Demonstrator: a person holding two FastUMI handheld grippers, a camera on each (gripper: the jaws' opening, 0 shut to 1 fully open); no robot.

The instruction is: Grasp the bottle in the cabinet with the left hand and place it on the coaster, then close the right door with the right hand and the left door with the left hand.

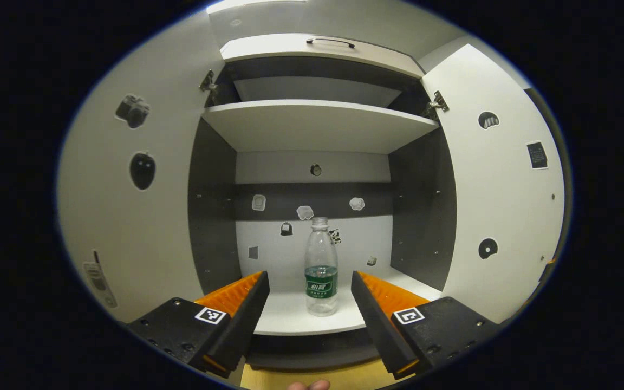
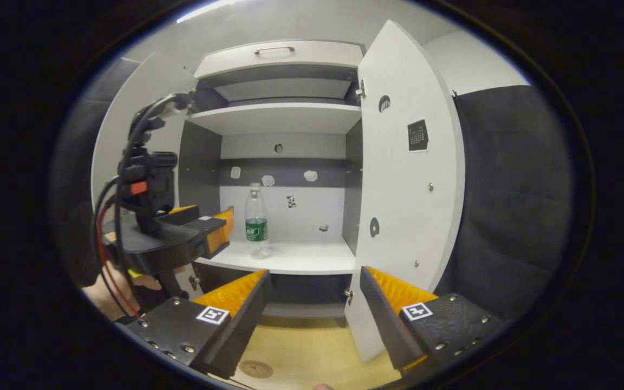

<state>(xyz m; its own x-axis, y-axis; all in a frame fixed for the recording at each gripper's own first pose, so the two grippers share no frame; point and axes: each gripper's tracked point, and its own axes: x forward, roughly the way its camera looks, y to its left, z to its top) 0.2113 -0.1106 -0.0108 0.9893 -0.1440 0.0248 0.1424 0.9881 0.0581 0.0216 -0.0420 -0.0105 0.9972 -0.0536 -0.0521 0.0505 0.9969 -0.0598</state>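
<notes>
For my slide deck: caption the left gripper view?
Open left claw lined up on the bottle standing on the cabinet shelf, both doors open.

coaster (image 2: 255,369) partly behind fingers (image 2: 236,303)

clear green-labelled bottle (image 1: 321,268) stands upright on cabinet shelf (image 1: 290,317); both doors open; coaster (image 2: 255,369) on floor.
</notes>
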